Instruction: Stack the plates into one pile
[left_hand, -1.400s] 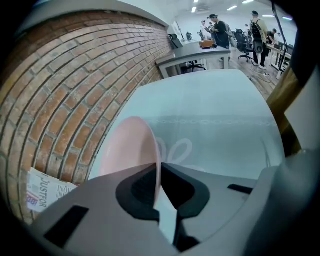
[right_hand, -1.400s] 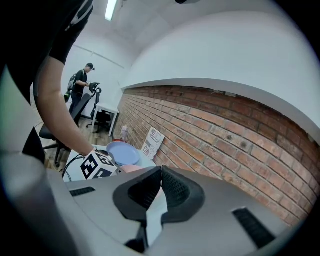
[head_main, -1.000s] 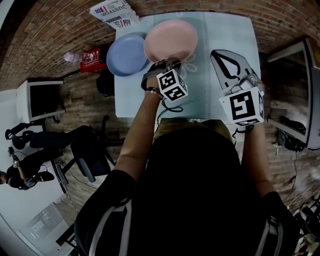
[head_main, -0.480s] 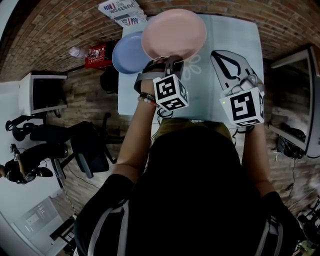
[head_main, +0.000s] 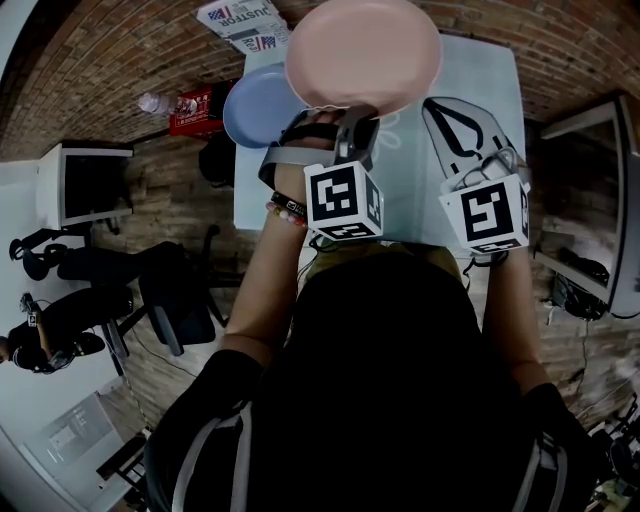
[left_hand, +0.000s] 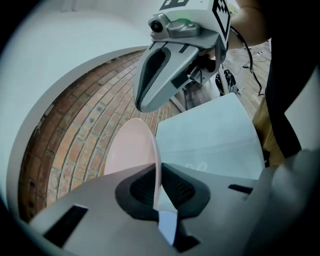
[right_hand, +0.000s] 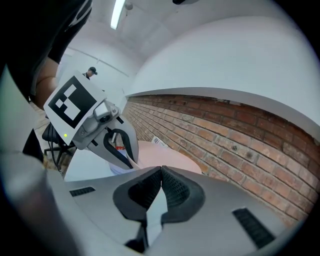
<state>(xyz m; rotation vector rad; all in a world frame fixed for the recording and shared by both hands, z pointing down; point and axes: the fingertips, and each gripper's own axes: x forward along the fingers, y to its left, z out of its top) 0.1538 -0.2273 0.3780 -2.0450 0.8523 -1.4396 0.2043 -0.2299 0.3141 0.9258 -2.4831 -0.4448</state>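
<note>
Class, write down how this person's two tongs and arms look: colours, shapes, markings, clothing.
Both the left tongs and right tongs are grey, pointed shells with black ribbed pads. Each carries a white cube printed with black squares. The person wears a beaded bracelet and a black short-sleeved top.

The head camera looks steeply down onto the table (head_main: 412, 190). Each gripper camera rides close behind its own jaws, looking along them; all three views share the pink plate (head_main: 362, 55).
</note>
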